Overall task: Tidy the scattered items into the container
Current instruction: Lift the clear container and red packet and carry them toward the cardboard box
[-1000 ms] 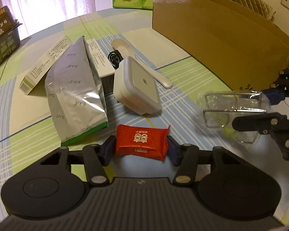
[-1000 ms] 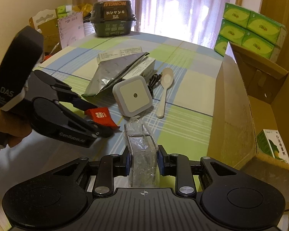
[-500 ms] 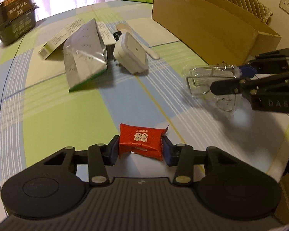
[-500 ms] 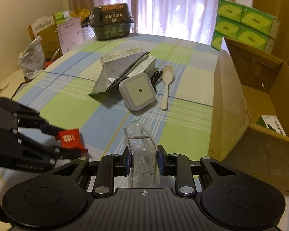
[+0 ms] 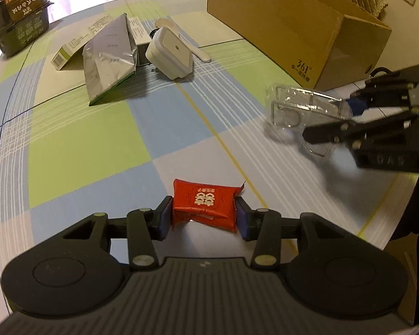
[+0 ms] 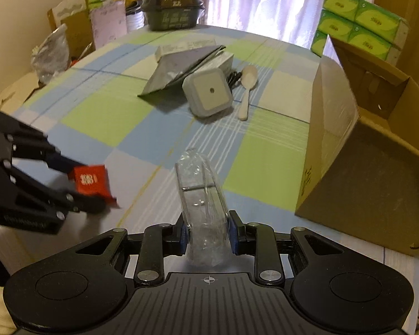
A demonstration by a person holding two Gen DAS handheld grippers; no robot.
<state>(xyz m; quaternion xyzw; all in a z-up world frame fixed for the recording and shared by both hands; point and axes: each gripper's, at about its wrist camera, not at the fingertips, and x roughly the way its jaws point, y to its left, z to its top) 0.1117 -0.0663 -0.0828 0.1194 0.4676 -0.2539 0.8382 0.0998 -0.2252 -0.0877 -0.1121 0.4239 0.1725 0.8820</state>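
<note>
My left gripper (image 5: 204, 213) is shut on a red packet (image 5: 205, 205) with white characters, held above the checked tablecloth. That packet (image 6: 90, 180) and the left gripper (image 6: 81, 188) show at the left of the right wrist view. My right gripper (image 6: 208, 230) is shut on clear safety goggles (image 6: 201, 192), lifted off the table; these goggles (image 5: 301, 109) and the right gripper (image 5: 329, 120) appear at the right of the left wrist view. The open cardboard box (image 6: 357, 150) stands to the right, its side wall (image 5: 287, 28) facing the left gripper.
On the table lie a silver foil pouch (image 5: 109, 55), a white square device (image 5: 171, 51), a white spoon (image 6: 247, 89), a long carton (image 5: 72, 46) and a dark food container (image 6: 171, 5). Green tissue packs (image 6: 357, 25) are stacked behind the box.
Both grippers have pulled back and up from the scattered pile, carrying the red packet and the goggles. The pile now looks farther off, and the box corner is nearer the right gripper.
</note>
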